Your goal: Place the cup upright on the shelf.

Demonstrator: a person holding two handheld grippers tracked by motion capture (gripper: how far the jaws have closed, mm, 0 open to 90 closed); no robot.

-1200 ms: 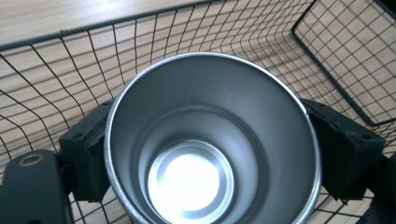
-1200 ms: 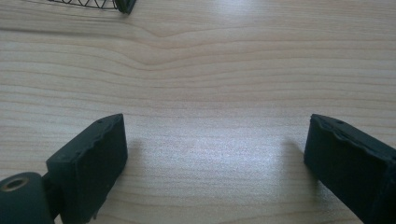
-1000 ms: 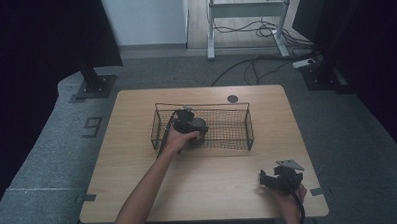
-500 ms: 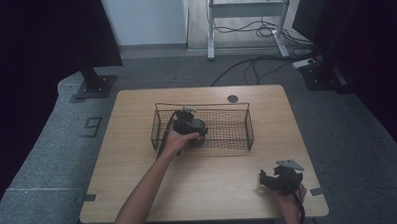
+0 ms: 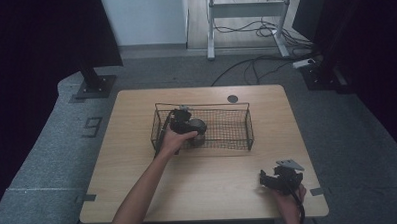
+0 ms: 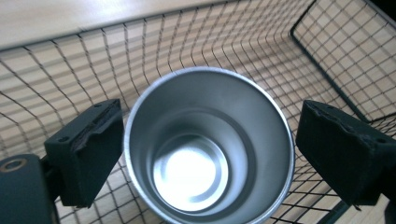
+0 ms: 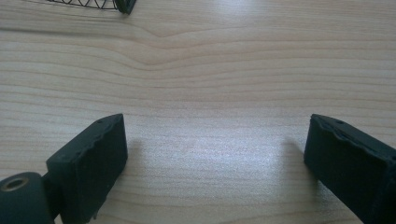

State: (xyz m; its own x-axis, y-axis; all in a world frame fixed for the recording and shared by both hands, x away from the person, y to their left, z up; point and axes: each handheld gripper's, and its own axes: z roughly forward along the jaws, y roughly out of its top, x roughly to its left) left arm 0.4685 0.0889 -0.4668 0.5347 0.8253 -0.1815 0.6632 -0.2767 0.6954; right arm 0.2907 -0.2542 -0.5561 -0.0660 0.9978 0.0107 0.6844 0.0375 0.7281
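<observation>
A shiny metal cup (image 6: 205,154) stands upright inside the black wire basket (image 6: 70,60), its open mouth facing the left gripper view. My left gripper (image 6: 208,140) straddles the cup; its jaws have just been opening. The left pad sits at the rim and a narrow gap shows at the right pad. In the high view the left gripper (image 5: 187,125) reaches into the left part of the basket (image 5: 249,121), where the cup (image 5: 198,128) is. My right gripper (image 5: 266,178) rests open near the table's front right corner, with bare wood between its jaws (image 7: 215,154).
The basket stands at the middle back of the wooden table (image 5: 214,176). A small dark disc (image 5: 232,98) lies behind it near the far edge. One basket corner (image 7: 123,5) peeks in at the top of the right gripper view.
</observation>
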